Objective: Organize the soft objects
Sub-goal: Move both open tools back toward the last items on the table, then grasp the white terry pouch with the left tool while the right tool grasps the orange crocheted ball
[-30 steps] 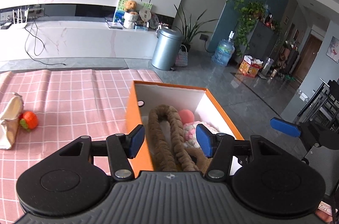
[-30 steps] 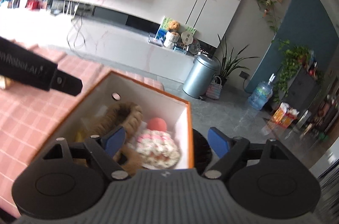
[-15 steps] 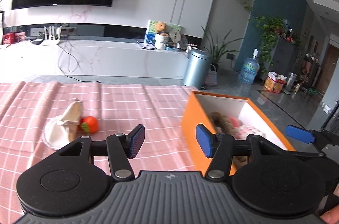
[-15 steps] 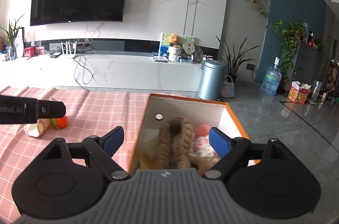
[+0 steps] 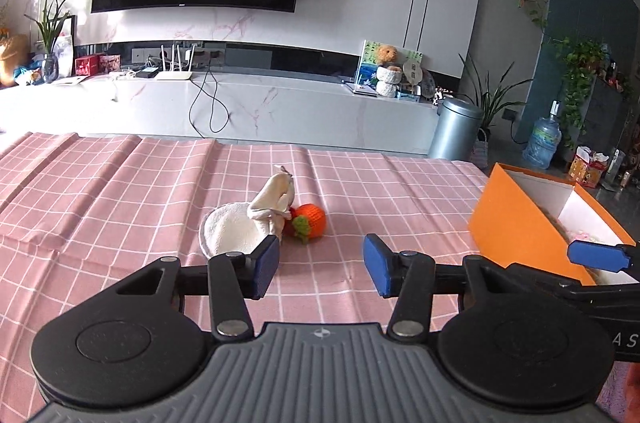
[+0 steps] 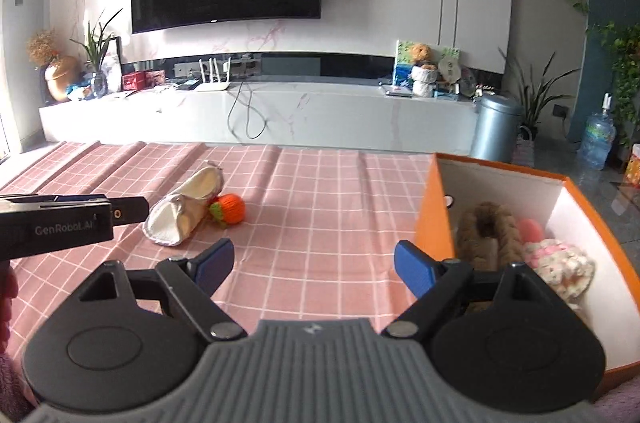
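A cream cloth pouch (image 5: 252,219) (image 6: 182,213) lies on the pink checked tablecloth (image 5: 120,191) with an orange knitted fruit (image 5: 310,221) (image 6: 231,209) touching its right side. My left gripper (image 5: 319,265) hovers just in front of them, its jaws closing with nothing between them. An orange box (image 5: 516,227) (image 6: 436,211) stands at the right, holding a brown plush loop (image 6: 486,235), a pink ball (image 6: 530,229) and a pink-and-white knitted piece (image 6: 560,265). Beside the box's near left corner, my right gripper (image 6: 316,265) is open and empty.
The tablecloth (image 6: 320,191) has raised folds at its far left. Beyond the table run a white marble TV bench (image 5: 240,107), a grey bin (image 5: 454,129) and a water bottle (image 5: 542,143). The left gripper's body (image 6: 60,219) crosses the right wrist view's left edge.
Both grippers have swung left, away from over the orange box toward the pouch and orange fruit, which now sit centred ahead of the left gripper. The left jaws have narrowed slightly.
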